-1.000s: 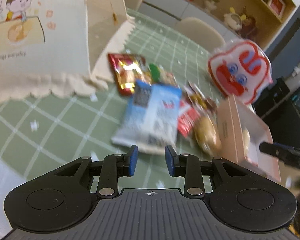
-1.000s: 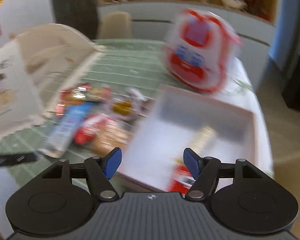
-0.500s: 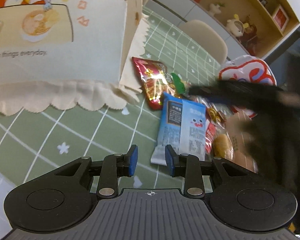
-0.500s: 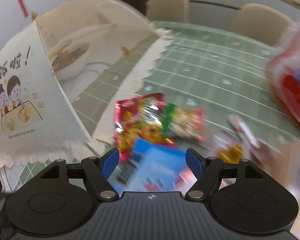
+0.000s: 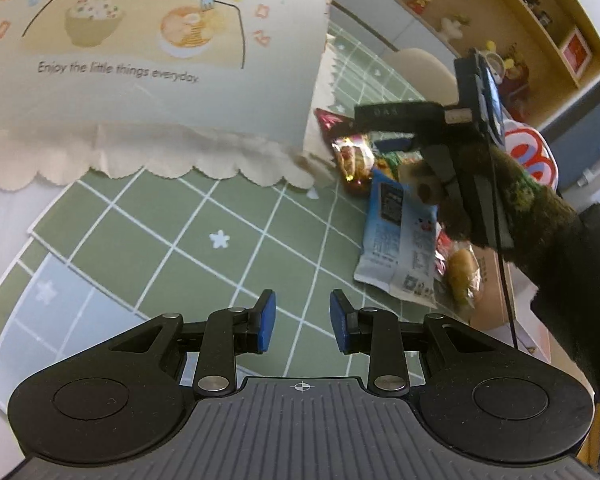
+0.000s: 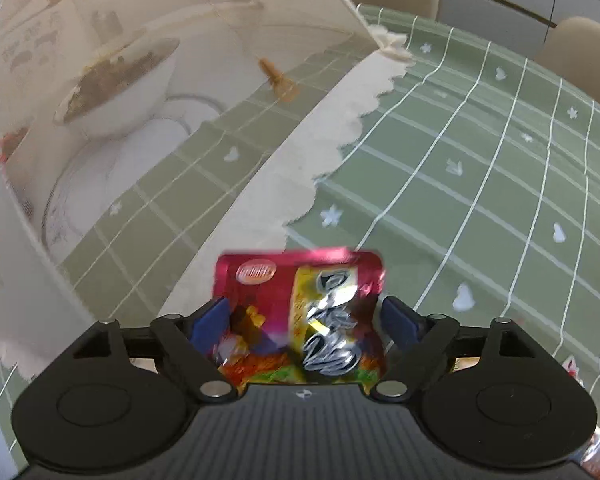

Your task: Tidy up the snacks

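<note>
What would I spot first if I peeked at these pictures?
Probably the shiny red snack packet, sitting right between the open fingers of the right gripper. Next, the big cream food cover with cartoon children, standing on the green checked tablecloth with a bowl showing through its mesh. The left gripper hangs open over the cloth.

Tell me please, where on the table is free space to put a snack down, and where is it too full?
Free: the green tablecloth between the food cover and the blue snack packet, ahead of the left gripper; also right of the red snack packet. Crowded: the snack pile beside the cardboard box, where the right gripper works.
</note>
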